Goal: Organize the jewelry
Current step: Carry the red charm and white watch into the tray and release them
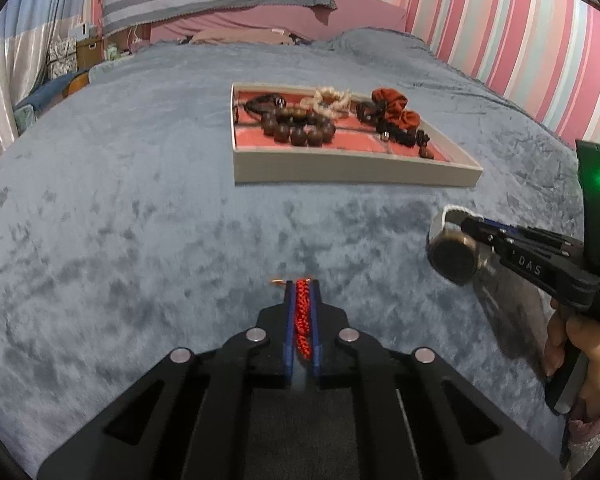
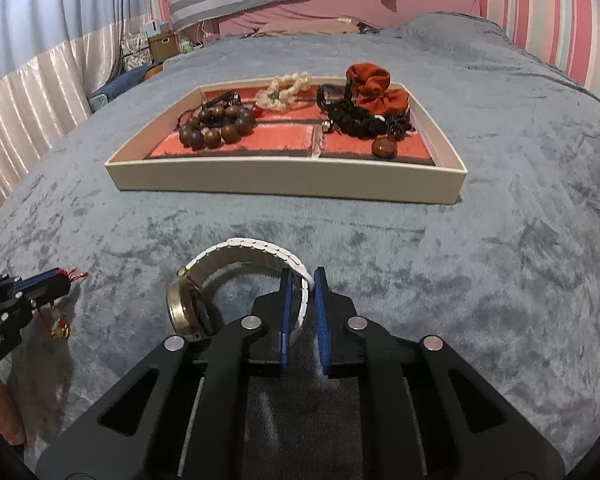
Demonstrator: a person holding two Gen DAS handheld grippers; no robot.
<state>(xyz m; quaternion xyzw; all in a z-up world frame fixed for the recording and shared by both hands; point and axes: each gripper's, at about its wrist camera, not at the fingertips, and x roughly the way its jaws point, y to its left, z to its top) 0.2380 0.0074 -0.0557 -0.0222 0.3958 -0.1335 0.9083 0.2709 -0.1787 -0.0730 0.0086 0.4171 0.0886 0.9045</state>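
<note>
My left gripper point(image 1: 302, 285) is shut on a red braided cord bracelet point(image 1: 302, 316), which runs between its blue pads just above the grey blanket. In the right wrist view that left gripper point(image 2: 66, 280) sits at the left edge, with the cord's gold charm point(image 2: 61, 330) dangling below it. My right gripper point(image 2: 303, 278) is shut on the white strap of a wristwatch point(image 2: 260, 250), whose round brass-rimmed face point(image 2: 188, 308) hangs to the left. The left wrist view shows the right gripper point(image 1: 466, 222) and the watch point(image 1: 454, 254) at the right.
A cream tray point(image 2: 284, 176) with a red lining stands farther up the bed, also seen as the tray point(image 1: 340, 166). It holds a brown bead bracelet point(image 2: 216, 126), a cream scrunchie point(image 2: 286, 88), a rust scrunchie point(image 2: 374, 88) and black pieces point(image 2: 356, 120). Pink striped walls surround the bed.
</note>
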